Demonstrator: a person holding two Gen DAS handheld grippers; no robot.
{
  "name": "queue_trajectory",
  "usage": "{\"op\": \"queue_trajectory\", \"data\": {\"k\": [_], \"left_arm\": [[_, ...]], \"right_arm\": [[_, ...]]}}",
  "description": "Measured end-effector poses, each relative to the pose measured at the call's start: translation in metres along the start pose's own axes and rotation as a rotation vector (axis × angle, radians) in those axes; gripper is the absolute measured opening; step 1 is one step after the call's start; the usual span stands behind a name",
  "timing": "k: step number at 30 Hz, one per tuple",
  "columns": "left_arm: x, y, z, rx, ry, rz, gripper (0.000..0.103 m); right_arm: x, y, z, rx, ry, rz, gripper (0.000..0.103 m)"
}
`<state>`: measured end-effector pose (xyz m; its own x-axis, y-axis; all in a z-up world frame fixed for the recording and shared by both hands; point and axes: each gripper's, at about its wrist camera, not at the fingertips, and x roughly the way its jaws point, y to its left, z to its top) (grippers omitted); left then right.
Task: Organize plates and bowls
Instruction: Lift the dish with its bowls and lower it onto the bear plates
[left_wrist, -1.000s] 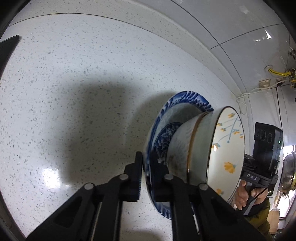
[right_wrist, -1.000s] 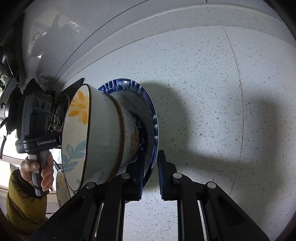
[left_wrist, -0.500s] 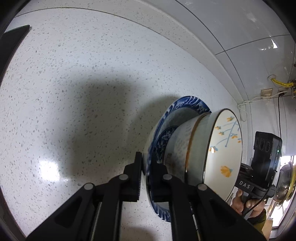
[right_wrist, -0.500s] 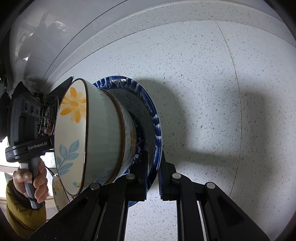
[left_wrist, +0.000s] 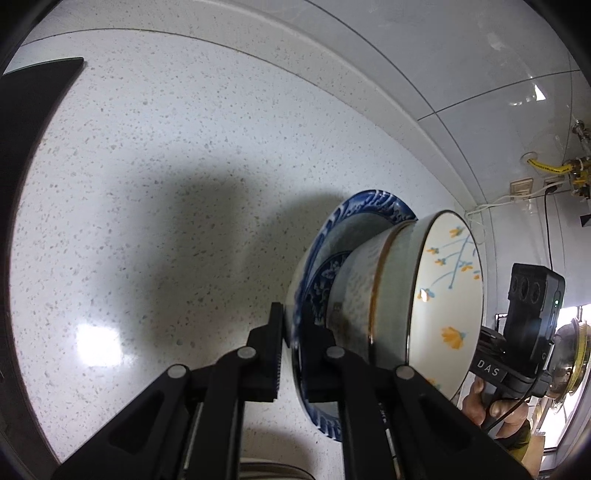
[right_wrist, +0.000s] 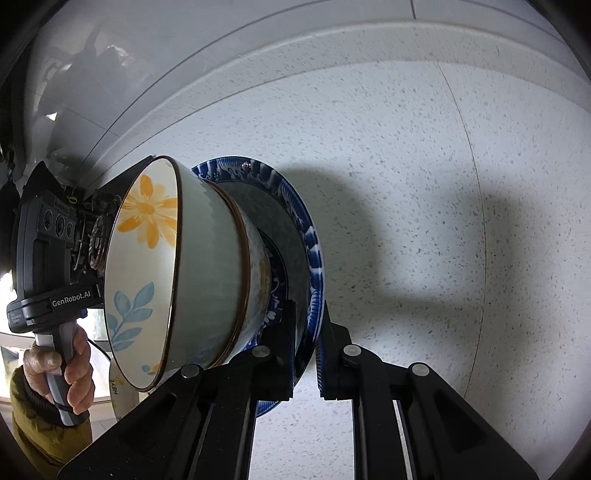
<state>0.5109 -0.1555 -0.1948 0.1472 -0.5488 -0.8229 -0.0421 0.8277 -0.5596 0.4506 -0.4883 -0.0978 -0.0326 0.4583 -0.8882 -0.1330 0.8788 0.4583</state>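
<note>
A blue-and-white patterned plate (left_wrist: 325, 236) carries two nested bowls, the upper one pale with yellow flowers (left_wrist: 448, 295). My left gripper (left_wrist: 293, 332) is shut on the plate's rim from one side. My right gripper (right_wrist: 308, 332) is shut on the opposite rim of the plate (right_wrist: 310, 240). The flowered bowl (right_wrist: 147, 258) shows there too, with a second bowl (right_wrist: 255, 280) under it. The stack hangs above the speckled white counter (left_wrist: 147, 184). Each view shows the other gripper's handle held in a hand.
A tiled wall (left_wrist: 443, 55) runs along the counter's back edge. Wall sockets, cables and a yellow fitting (left_wrist: 546, 170) are at far right. A metal pot (left_wrist: 572, 362) stands behind the right gripper's body. Another white dish (right_wrist: 122, 391) sits below the stack.
Both grippers have carried the plate with its bowls along above the counter. The wall looks closer, and the stack sits slightly higher and larger in the right wrist view. The grips are unchanged.
</note>
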Motion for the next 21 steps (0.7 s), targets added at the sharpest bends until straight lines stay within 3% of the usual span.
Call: {"op": "queue_trajectory", "data": {"k": [8, 21], "left_arm": [[-0.051, 0.007, -0.029, -0.024, -0.021, 0.000, 0.007], [-0.135, 0.065, -0.140, -0.063, -0.026, 0.028, 0.007]], "right_arm": [[-0.017, 0.045, -0.019, -0.044, 0.001, -0.004, 0.011], [-0.009, 0.131, -0.111, -0.079, 0.029, 0.022, 0.011]]}}
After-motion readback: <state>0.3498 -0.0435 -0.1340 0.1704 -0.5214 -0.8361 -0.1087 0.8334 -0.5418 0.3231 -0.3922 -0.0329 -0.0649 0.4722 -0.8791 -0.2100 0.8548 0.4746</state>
